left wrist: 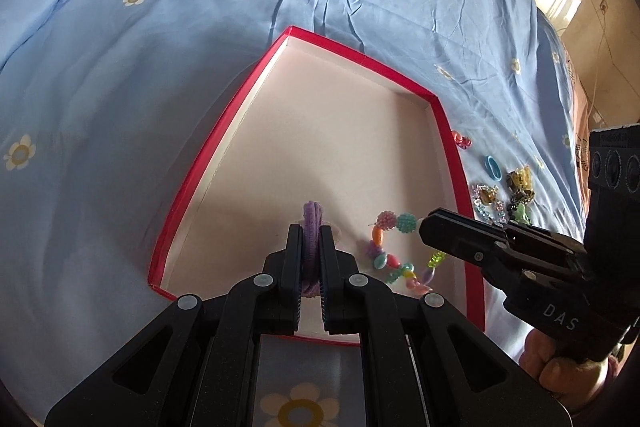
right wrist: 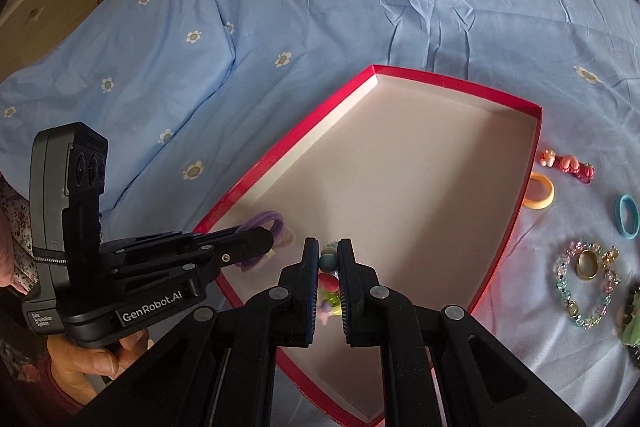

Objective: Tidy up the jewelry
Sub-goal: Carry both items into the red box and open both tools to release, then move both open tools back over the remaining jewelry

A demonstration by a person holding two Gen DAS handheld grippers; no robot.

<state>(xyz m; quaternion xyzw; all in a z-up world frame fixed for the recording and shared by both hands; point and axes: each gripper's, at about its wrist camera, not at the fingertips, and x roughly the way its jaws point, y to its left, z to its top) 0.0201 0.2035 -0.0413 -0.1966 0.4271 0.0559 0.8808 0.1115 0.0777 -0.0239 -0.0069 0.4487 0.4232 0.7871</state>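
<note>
1. Blue daisy-print bedsheet (left wrist: 168, 75) all over the bed, with a shallow red box lid (left wrist: 224, 131) sitting on it, pale inside and mostly bare.
2. Left tool (left wrist: 311, 259) clamped tight on a purple hair tie (left wrist: 312, 217), loop sticking up past the tips, low over the near left corner of the lid. From the right wrist view, same hair tie (right wrist: 267, 223) hanging off the tool's nose right by the rim.
3. Right tool (right wrist: 329, 267) pinched shut on a chunky pastel bead bracelet (left wrist: 394, 251), gripped at one end, the rest drooping in a loop onto or just above the lid floor. Can't tell for sure whether it's touching.
4. Both loads already over the lid, side by side near the front edge: hair tie left, bracelet right. Probably just needs a let-go from each, nothing to travel to.
5. Key relation: both tools angled down and forward, their loads sitting close together, so dropping both at once could pile the hair tie next to the beads. Plenty of bare lid farther back.
6. Still out on the sheet, right of the lid: pink hair clip (right wrist: 568, 165), yellow ring band (right wrist: 540, 193), blue hair band (right wrist: 628, 215), crystal bead bracelet (right wrist: 586, 287) with a gold ring (right wrist: 587, 263) inside it. Right hand nearer to all of those.
</note>
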